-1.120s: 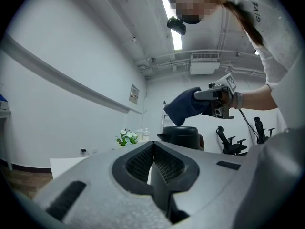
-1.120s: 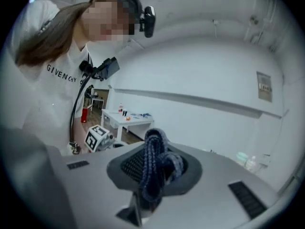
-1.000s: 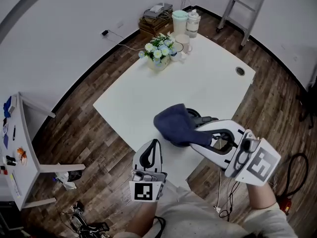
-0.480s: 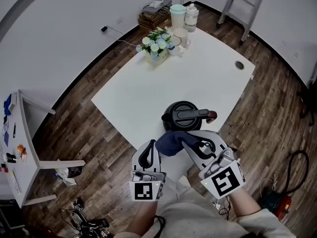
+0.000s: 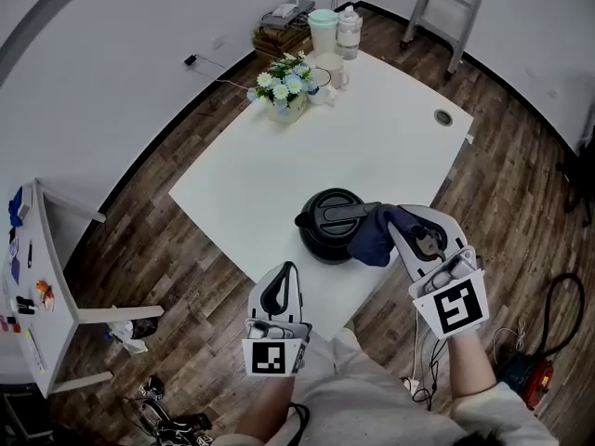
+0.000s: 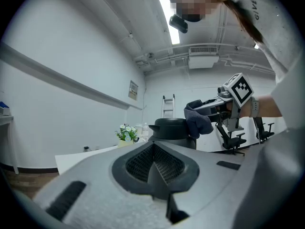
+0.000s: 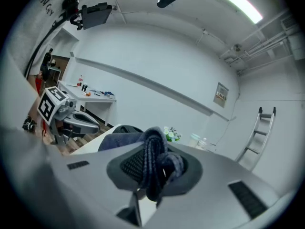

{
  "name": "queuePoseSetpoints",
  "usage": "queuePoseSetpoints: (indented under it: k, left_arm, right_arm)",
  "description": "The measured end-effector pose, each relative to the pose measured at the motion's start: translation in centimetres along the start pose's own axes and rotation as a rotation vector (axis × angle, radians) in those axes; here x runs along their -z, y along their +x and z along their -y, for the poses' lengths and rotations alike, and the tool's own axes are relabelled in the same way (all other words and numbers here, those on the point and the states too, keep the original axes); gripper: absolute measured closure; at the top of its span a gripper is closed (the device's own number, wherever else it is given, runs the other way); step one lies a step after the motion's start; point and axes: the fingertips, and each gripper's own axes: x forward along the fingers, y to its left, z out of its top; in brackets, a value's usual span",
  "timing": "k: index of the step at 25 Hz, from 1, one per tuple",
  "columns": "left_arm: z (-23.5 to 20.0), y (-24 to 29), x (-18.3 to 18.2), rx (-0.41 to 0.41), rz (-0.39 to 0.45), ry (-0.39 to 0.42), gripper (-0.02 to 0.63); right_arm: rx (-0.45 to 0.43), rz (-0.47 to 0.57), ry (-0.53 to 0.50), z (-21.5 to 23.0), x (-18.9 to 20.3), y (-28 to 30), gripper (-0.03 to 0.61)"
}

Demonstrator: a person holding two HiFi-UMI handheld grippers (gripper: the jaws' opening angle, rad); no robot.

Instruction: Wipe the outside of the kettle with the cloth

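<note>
A black kettle (image 5: 327,226) stands near the front edge of the white table (image 5: 279,165). My right gripper (image 5: 400,232) is shut on a dark blue cloth (image 5: 376,234), which presses against the kettle's right side by the handle. In the right gripper view the cloth (image 7: 152,161) bunches between the jaws. My left gripper (image 5: 282,283) hangs in front of the table, shut with nothing in it, pointing toward the kettle (image 6: 172,130). The left gripper view also shows the cloth (image 6: 197,119) against the kettle and the right gripper (image 6: 224,104) behind it.
A flower pot (image 5: 284,86), a green-lidded container (image 5: 323,28), a jar (image 5: 348,32) and a cup (image 5: 331,69) stand at the table's far end. A cable hole (image 5: 443,116) lies at the right. A ladder (image 5: 442,7) leans beyond. A side desk (image 5: 28,286) stands left.
My right gripper with the cloth has swung from over the kettle, down past its front, and round to its right side. The left gripper has stayed put.
</note>
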Motion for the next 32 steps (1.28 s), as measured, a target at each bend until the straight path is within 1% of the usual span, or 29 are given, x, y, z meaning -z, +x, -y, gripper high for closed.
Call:
queuePoseSetpoints:
  k: [2, 3, 5, 8, 9, 10, 11, 12, 14, 15, 17, 20, 26, 28, 30, 32]
  left_arm:
    - [0.0, -0.1, 0.0, 0.001, 0.0, 0.001, 0.606]
    - [0.0, -0.1, 0.0, 0.001, 0.001, 0.001, 0.606]
    - [-0.2, -0.1, -0.1, 0.0, 0.005, 0.001, 0.606]
    - [-0.8, -0.3, -0.2, -0.008, 0.011, -0.001, 0.606]
    - [-1.0, -0.4, -0.2, -0.014, 0.011, 0.0, 0.606]
    - [-1.2, -0.6, -0.3, -0.02, 0.01, -0.001, 0.606]
    - [-1.5, -0.7, -0.2, -0.026, 0.009, -0.001, 0.606]
    - [-1.7, -1.0, -0.2, -0.033, 0.007, -0.002, 0.606]
    - [-2.0, -1.4, 0.0, -0.044, 0.003, -0.005, 0.606]
    - [-2.1, -1.6, 0.1, -0.049, 0.001, -0.006, 0.606]
    - [-2.4, -1.9, 0.2, -0.058, -0.001, -0.008, 0.606]
    - [-2.8, -2.0, 0.5, -0.063, -0.004, -0.014, 0.606]
    - [-1.5, -1.1, 0.2, -0.027, 0.003, -0.013, 0.606]
    - [-0.8, -0.8, 0.1, -0.008, 0.007, -0.009, 0.606]
    - [0.0, -0.5, 0.0, 0.009, 0.014, -0.009, 0.606]
    - [0.5, -0.3, 0.0, 0.021, 0.025, -0.019, 0.606]
  right_arm:
    - [0.035, 0.008, -0.033, 0.8, -0.9, -0.7, 0.526]
    - [0.052, 0.028, -0.041, 1.1, -1.7, -1.2, 0.526]
    - [0.066, 0.127, -0.051, 1.0, -4.5, -2.0, 0.526]
    - [0.025, 0.324, -0.111, -0.5, -9.9, -1.7, 0.526]
    - [0.004, 0.361, -0.129, -1.1, -11.1, -1.0, 0.526]
    - [-0.016, 0.376, -0.14, -1.7, -11.8, -0.1, 0.526]
    - [-0.036, 0.365, -0.149, -2.2, -11.8, 1.0, 0.526]
    - [-0.054, 0.325, -0.165, -2.8, -11.1, 2.2, 0.526]
    - [-0.078, 0.206, -0.219, -3.4, -8.6, 4.1, 0.526]
    - [-0.082, 0.166, -0.23, -3.6, -7.5, 4.5, 0.526]
    - [-0.085, 0.14, -0.188, -3.3, -6.1, 4.4, 0.526]
    - [-0.039, 0.116, -0.115, -1.7, -4.6, 3.1, 0.526]
    - [0.067, 0.054, -0.056, 1.7, -1.2, 0.2, 0.526]
    - [0.095, -0.01, -0.069, 2.1, 0.4, -1.0, 0.526]
    - [0.122, -0.093, -0.119, 1.8, 2.0, -2.0, 0.526]
    - [0.149, -0.152, -0.164, 1.3, 3.2, -2.7, 0.526]
